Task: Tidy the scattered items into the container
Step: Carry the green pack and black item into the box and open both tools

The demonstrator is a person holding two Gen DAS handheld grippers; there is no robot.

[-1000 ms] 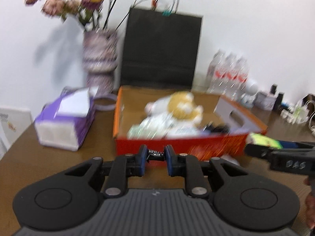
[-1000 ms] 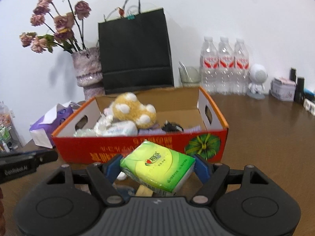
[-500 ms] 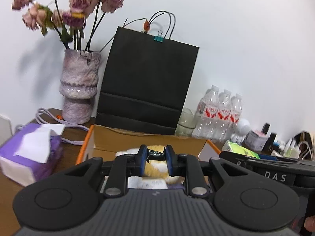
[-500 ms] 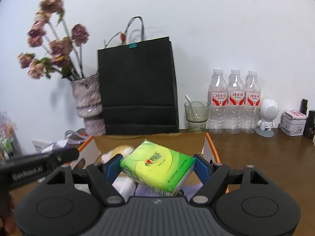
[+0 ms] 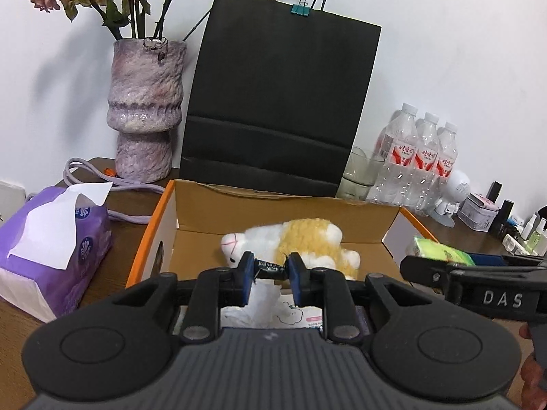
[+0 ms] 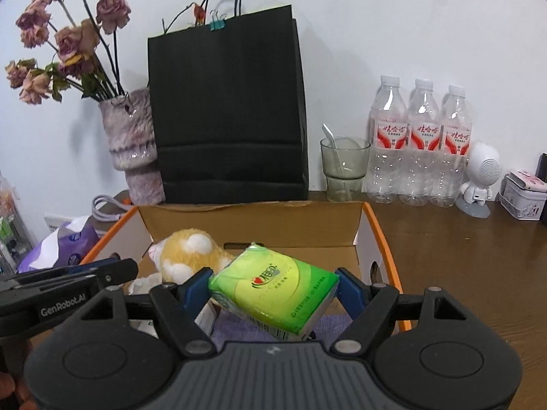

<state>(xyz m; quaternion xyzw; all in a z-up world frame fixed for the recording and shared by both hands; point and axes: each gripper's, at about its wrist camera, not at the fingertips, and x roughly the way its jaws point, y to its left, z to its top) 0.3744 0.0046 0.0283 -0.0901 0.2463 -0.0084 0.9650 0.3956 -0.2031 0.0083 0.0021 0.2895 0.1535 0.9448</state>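
An orange-rimmed cardboard box (image 5: pixel 150 235) (image 6: pixel 383 239) lies below both grippers. Inside it are a yellow-and-white plush toy (image 5: pixel 307 239) (image 6: pixel 191 256), white wipes packets and a purple cloth. My left gripper (image 5: pixel 271 268) hangs over the box's near part. Its jaws are opening, with a small black candy wrapper (image 5: pixel 270 266) still spanning the gap between the pads. My right gripper (image 6: pixel 273 290) is shut on a green tissue pack (image 6: pixel 277 280), tilted, above the box's right half. That pack (image 5: pixel 434 249) also shows at the right of the left wrist view.
A purple tissue pack (image 5: pixel 54 246) sits left of the box. Behind the box stand a vase of dried roses (image 5: pixel 143 109) and a black paper bag (image 5: pixel 280 102). A glass (image 6: pixel 343 167), three water bottles (image 6: pixel 420 143), a white figurine (image 6: pixel 480 177) and a tin (image 6: pixel 523 198) line the back right.
Both grippers have travelled forward from in front of the box to above its inside, each carrying its item. The left pads now stand slightly wider apart.
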